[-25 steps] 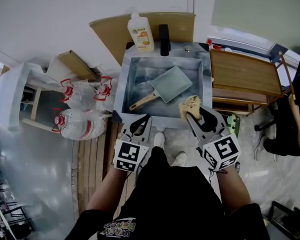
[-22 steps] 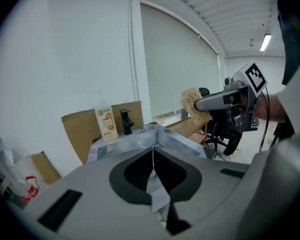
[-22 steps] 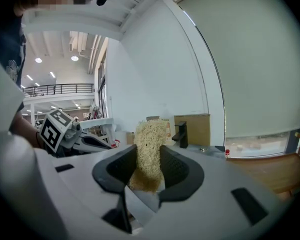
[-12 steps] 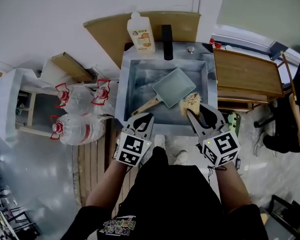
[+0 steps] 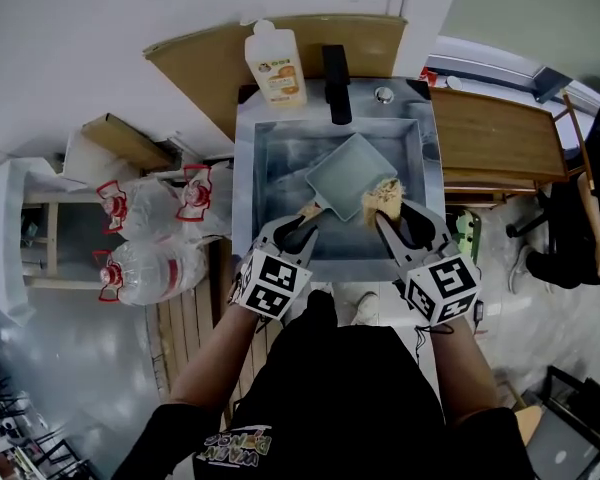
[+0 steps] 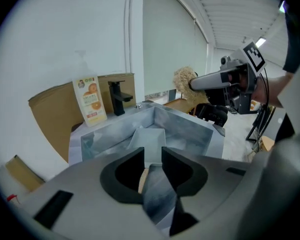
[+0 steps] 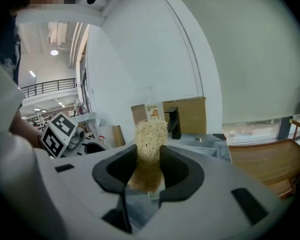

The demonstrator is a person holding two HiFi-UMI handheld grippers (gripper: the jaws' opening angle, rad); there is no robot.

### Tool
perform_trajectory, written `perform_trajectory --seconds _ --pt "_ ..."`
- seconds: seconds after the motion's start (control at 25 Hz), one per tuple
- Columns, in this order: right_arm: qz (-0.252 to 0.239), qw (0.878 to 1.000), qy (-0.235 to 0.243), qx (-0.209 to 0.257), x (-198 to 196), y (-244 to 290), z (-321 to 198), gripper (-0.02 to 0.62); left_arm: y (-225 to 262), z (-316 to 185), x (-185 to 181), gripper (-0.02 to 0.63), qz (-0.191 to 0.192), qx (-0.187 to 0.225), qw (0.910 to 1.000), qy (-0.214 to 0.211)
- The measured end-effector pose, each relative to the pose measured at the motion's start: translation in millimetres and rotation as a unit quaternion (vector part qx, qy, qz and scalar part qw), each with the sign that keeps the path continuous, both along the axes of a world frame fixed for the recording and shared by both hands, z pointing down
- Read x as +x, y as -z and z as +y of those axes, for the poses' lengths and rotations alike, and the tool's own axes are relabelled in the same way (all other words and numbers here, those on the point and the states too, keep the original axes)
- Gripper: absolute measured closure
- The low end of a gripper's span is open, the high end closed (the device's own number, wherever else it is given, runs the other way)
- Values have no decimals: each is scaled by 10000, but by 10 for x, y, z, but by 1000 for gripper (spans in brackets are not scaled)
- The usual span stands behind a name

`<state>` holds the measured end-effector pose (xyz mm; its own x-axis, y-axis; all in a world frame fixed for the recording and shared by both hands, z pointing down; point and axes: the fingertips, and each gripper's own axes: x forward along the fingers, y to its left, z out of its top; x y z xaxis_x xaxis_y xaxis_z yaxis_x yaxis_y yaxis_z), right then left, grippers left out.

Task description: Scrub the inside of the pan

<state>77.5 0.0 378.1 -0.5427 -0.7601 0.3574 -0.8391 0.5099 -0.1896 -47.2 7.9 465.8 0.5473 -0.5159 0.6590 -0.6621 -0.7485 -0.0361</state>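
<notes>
The left gripper [image 5: 302, 230] has its jaws apart. They have just been opening, and the pads press on nothing. Through the gap shows the pale wooden handle [image 5: 311, 211]; whether it sits between the pads or just beyond them I cannot tell. The right gripper [image 5: 392, 218] is clamped on a tan, fibrous scrubbing pad [image 7: 150, 136], which sticks out past the jaw tips.

In the head view, the scrubbing pad sits over the 5 o'clock corner of the grey-blue square pan [image 5: 350, 173]; contact is unclear. The pan lies in the stainless steel sink basin [image 5: 270, 168], right of its middle. The pan's long axis runs from 7 o'clock to 1 o'clock, with the handle pointing to 7 o'clock, at the left gripper.

On the sink's rim at 12 o'clock stands a black tap [image 5: 336, 83], and at 11 o'clock a white soap bottle with an orange label [image 5: 274, 65]. A brown cardboard sheet [image 5: 195, 58] leans on the white wall behind them. At the sink's 3 o'clock is a wooden slatted table [image 5: 500, 133]. At 8 o'clock, clear plastic water jugs with red handles [image 5: 150, 268] lie on the floor.
</notes>
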Motion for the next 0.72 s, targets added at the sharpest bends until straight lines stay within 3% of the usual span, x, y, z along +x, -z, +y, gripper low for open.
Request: perform_trajectory --seconds 0.44,0.72 --pt "154 9984 -328 -424 -146 -344 -364 449 -706 -327 16 434 -358 -835 9946 -494" --pt "178 9969 -399 -651 -194 -529 -561 449 -1168 -384 32 410 -806 -1369 9837 -847"
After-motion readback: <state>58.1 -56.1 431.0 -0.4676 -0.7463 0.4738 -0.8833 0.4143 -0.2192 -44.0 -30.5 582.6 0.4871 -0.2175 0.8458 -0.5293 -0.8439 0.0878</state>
